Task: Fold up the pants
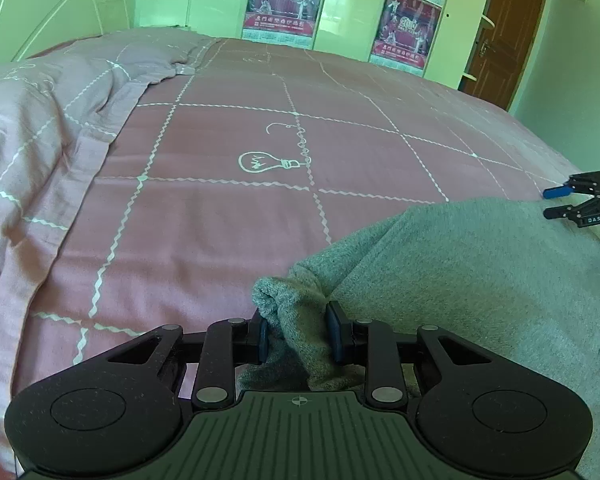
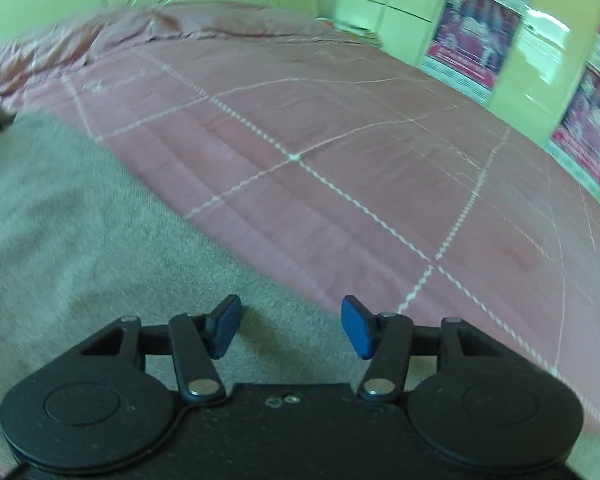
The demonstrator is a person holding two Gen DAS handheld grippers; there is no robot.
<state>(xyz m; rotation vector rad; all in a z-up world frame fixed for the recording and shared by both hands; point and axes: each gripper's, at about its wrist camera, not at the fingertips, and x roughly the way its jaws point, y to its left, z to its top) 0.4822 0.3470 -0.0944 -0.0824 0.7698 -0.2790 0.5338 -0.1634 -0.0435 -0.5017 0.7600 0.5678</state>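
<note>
My left gripper [image 1: 298,334] is clamped on a bunched corner of the grey pants [image 1: 480,280] lying on the bed [image 1: 220,220], right gripper [image 2: 292,326] wide apart w/ nothing between, fabric looks soft & floppy, so prob grab the far edge.

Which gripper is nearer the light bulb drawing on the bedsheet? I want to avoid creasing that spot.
Left. The left gripper, shut on the gray pants, points toward the light bulb drawing across bare sheet. The right gripper hangs open farther off by the pants' far end.
</note>
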